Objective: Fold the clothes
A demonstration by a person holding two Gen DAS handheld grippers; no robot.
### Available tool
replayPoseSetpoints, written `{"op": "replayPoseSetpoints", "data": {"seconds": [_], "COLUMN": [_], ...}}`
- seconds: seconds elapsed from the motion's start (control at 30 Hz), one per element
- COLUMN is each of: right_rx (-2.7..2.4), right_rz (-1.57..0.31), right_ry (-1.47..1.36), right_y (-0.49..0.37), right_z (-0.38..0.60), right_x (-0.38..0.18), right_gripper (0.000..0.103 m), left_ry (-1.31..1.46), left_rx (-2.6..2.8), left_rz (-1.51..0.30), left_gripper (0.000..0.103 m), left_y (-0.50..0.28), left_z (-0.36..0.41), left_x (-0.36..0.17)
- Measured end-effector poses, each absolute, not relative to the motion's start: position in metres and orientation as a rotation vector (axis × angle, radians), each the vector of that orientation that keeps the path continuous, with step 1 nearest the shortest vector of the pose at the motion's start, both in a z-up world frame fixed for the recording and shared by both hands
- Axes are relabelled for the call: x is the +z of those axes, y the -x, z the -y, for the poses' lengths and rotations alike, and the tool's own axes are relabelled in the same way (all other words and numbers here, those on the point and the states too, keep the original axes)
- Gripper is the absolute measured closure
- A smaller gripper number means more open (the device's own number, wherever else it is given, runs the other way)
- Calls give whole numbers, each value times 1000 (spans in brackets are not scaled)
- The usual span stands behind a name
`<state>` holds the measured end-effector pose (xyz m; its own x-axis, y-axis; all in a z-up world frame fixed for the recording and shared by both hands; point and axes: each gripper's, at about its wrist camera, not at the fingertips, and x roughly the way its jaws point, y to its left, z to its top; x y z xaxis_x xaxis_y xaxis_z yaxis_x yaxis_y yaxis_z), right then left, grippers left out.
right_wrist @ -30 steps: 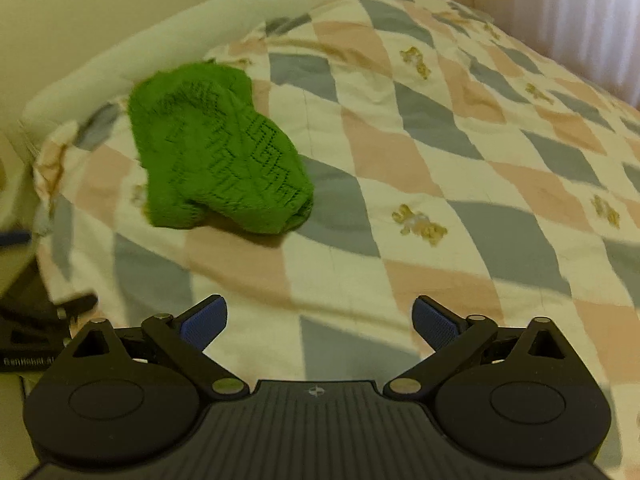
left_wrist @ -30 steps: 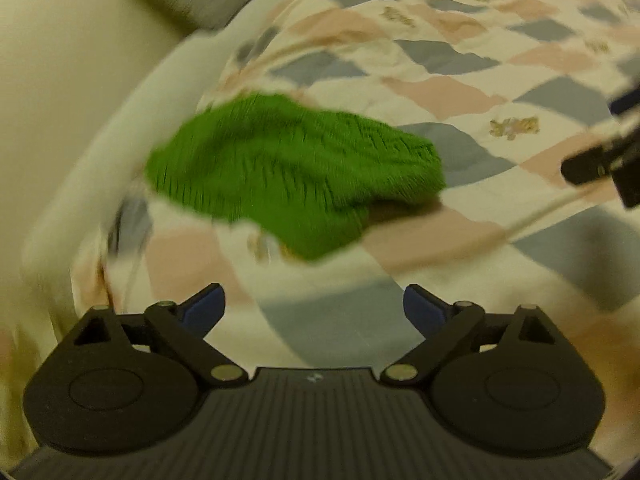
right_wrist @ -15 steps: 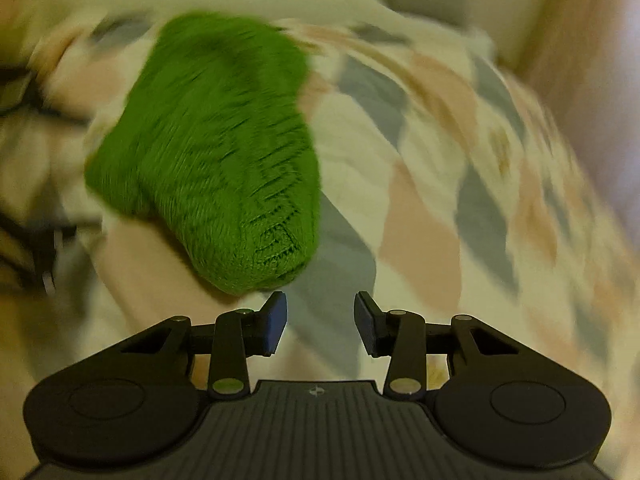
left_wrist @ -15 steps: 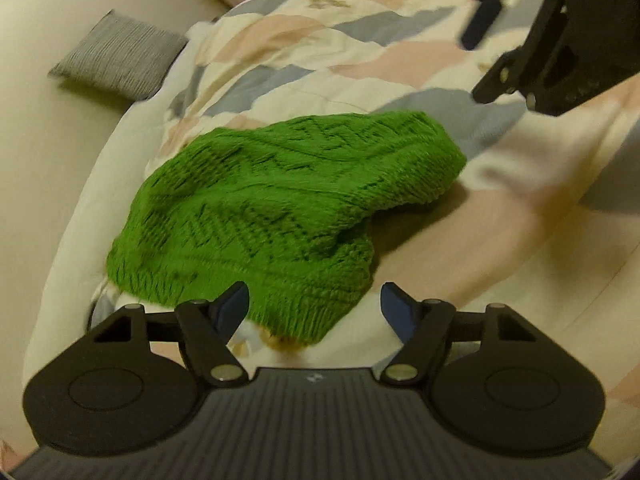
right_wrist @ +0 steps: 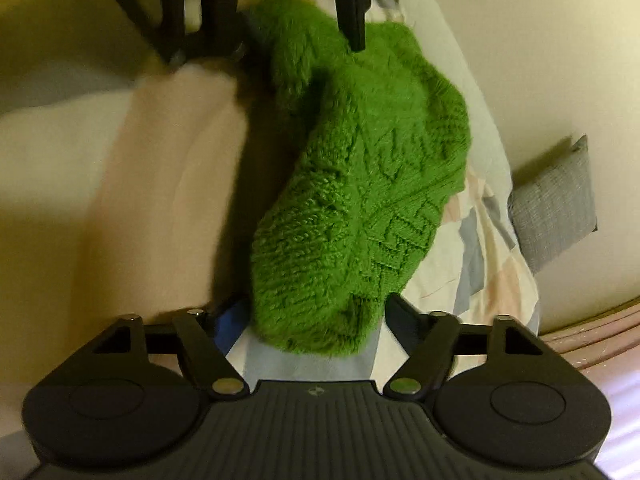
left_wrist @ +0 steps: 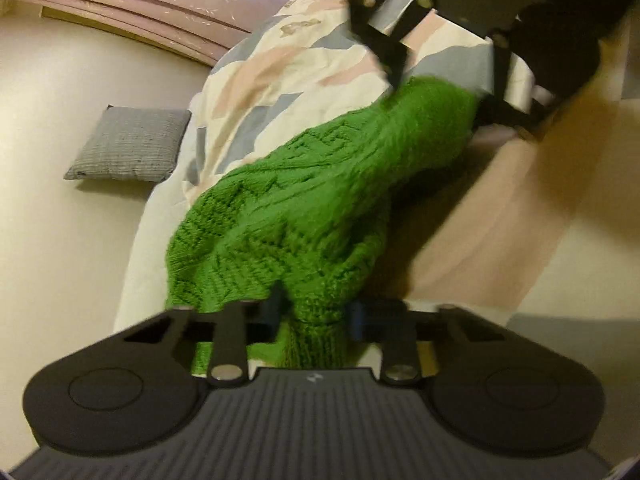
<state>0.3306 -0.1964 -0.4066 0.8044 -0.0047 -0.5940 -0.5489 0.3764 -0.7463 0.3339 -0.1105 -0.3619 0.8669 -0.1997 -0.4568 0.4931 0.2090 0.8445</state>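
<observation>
A green knitted sweater point(left_wrist: 312, 200) lies bunched on the checked bedspread point(left_wrist: 280, 64), near the bed's edge. My left gripper point(left_wrist: 316, 316) is closed on the sweater's ribbed hem, which bulges between its blue pads. My right gripper point(right_wrist: 316, 320) straddles the opposite end of the sweater point(right_wrist: 360, 184); its jaws stand wide apart around the fabric without pinching it. Each gripper shows in the other's view, the right one point(left_wrist: 436, 92) at the far end and the left one point(right_wrist: 280, 52) at the far end.
A grey cushion point(left_wrist: 128, 148) lies on the pale floor beside the bed and also shows in the right wrist view point(right_wrist: 556, 204). A pink curtain hem point(left_wrist: 132, 4) runs along the far side. The bed's edge drops off right beside the sweater.
Both grippers moved in from above the bed to opposite ends of the sweater. The left jaws narrowed and closed on the hem. The right jaws reopened around the other end.
</observation>
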Motion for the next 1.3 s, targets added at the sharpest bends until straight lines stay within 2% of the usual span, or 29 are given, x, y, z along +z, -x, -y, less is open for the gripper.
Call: {"op": "replayPoseSetpoints", "data": {"seconds": [0.03,0.27,0.43,0.6,0.77,0.97,1.17,1.3], "right_rx": [370,177,22,-130,-233,-309,-348,-406], "right_rz": [-595,-521,-389,-211,-61,10,-18,-83], "right_ry": [1114,875,706,655,645,645,613,583], "right_y": [-338,-331,-305,-258,-166,-16,156,223], "right_z": [197,209,205,208,218,232,243,266], "right_x": [-401,-304,-210,-126,-52,2,36,51], "right_gripper": [77,87,90,91,91,91,91,91], "left_ry": [-1253,-1040,-915,-887,-775,-661,-558,-524], "left_rx": [-479,-344,-262,-213,-253,-394,-579,-695], "left_rz": [-266,-219,-111,118,234,245,215,217], "left_gripper": [86,87,88,89,88,88,89,89], "left_y": [-337,-355,-352,-308,-234,-114,16,48], "left_z": [109,91,92,106,118,134,138,179], "left_x": [-356,-255,-168,-92,-20,15,45,65]}}
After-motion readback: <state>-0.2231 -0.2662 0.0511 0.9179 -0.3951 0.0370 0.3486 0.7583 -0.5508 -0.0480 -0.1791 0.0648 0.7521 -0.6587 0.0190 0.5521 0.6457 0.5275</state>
